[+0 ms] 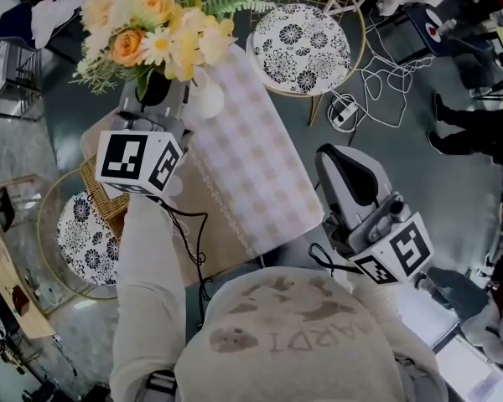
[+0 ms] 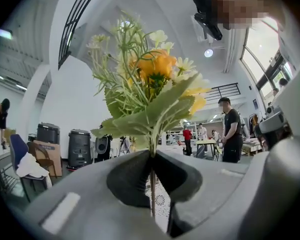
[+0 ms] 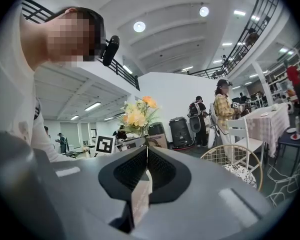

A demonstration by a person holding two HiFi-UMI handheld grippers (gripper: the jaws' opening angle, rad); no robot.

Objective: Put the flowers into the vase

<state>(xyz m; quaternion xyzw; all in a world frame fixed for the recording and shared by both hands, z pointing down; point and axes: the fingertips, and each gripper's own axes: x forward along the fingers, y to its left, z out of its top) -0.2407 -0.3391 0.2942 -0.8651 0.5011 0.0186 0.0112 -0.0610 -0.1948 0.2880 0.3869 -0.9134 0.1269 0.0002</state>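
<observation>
Left gripper (image 2: pixel 151 156) clamps the flowers (image 2: pixel 157 66); right gripper (image 3: pixel 147 153) closed, empty.

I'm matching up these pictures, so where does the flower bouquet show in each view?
Head view: bouquet at top left.
Left gripper view: bouquet in the centre, rising from the left tool, which is shut on its stem.
Right gripper view: bouquet small, just left of centre, in the background.
Shared landmark: marker cube below the bouquet in the head view, and lower left of it in the right gripper view; it is absent from the left gripper view.
</observation>
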